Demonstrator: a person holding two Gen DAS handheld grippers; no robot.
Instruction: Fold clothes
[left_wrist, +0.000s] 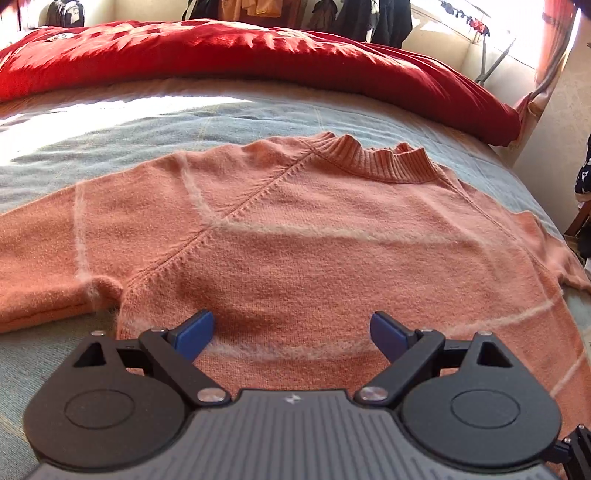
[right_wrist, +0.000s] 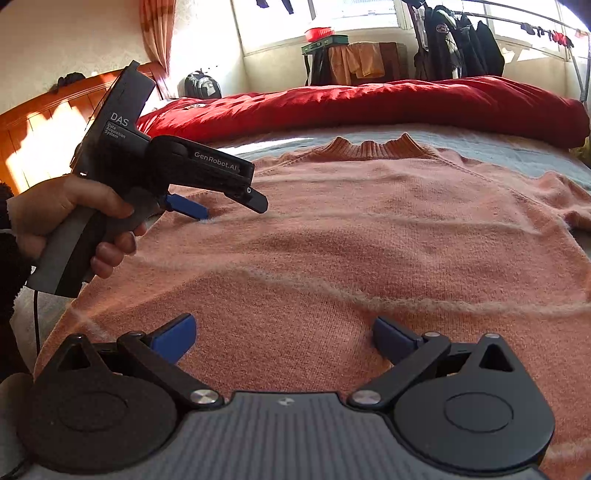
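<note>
matte black two-finger left gripper (right_wrist: 201, 212) with blue pads, silver screws, a grey ribbed handle (white "das" and "genrobot.ai" lettering), a thin black cable; fuzzy dark sleeve (right_wrist: 9, 236).

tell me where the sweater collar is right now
In both wrist views the ribbed collar sits at the sweater's far edge, right of centre, on the grey-blue bedspread just before the red duvet.

Sunlight streaming through window (right_wrist: 354, 14), falling on grey bedsheet (left_wrist: 110, 122). Red duvet (right_wrist: 369, 107) lying along far side. Wooden headboard (right_wrist: 40, 125) glowing at left. Dark jackets (right_wrist: 458, 40) hanging on rack; curtain (right_wrist: 159, 33) hanging beside wall.
</note>
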